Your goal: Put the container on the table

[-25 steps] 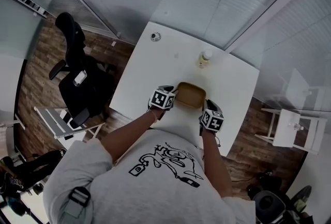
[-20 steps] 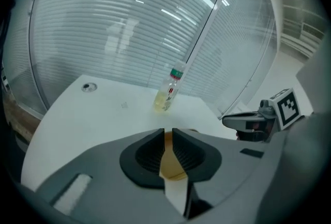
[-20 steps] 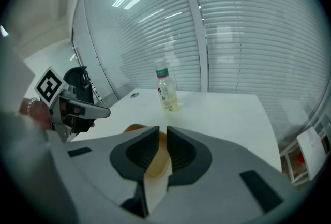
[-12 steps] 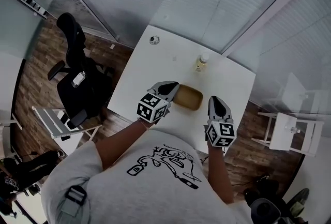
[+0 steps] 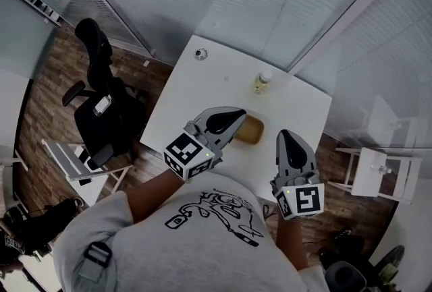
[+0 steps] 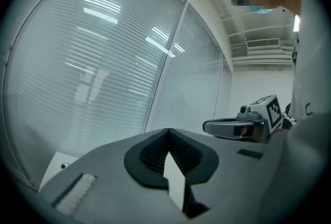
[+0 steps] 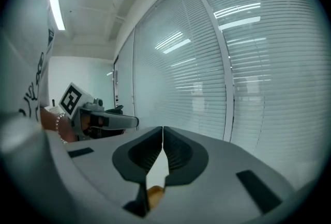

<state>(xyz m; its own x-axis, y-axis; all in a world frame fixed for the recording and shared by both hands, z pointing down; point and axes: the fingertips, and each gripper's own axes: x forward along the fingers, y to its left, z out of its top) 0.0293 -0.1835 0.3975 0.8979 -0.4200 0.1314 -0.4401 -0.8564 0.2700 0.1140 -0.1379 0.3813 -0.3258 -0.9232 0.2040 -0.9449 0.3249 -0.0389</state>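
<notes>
A tan container [image 5: 251, 129] rests on the white table [image 5: 196, 92], its left part hidden behind my left gripper. My left gripper [image 5: 240, 113] hovers above the table, tips over the container's left edge, jaws shut on nothing. My right gripper [image 5: 283, 135] is raised to the right of the container, also shut and empty. In the left gripper view the jaws [image 6: 168, 130] meet and point at the blinds, with the right gripper [image 6: 208, 126] beside them. The right gripper view shows closed jaws [image 7: 163, 128], a sliver of the container [image 7: 154, 195] below them, and the left gripper [image 7: 135, 122].
A small bottle [image 5: 262, 81] stands at the table's far side, and a small round object [image 5: 200, 53] lies near its far left corner. A black office chair [image 5: 101, 98] is to the left, a white side table [image 5: 378, 172] to the right. Glass walls with blinds lie beyond.
Both grippers have left the container's sides, risen and drawn back toward the person. The container stays on the table.
</notes>
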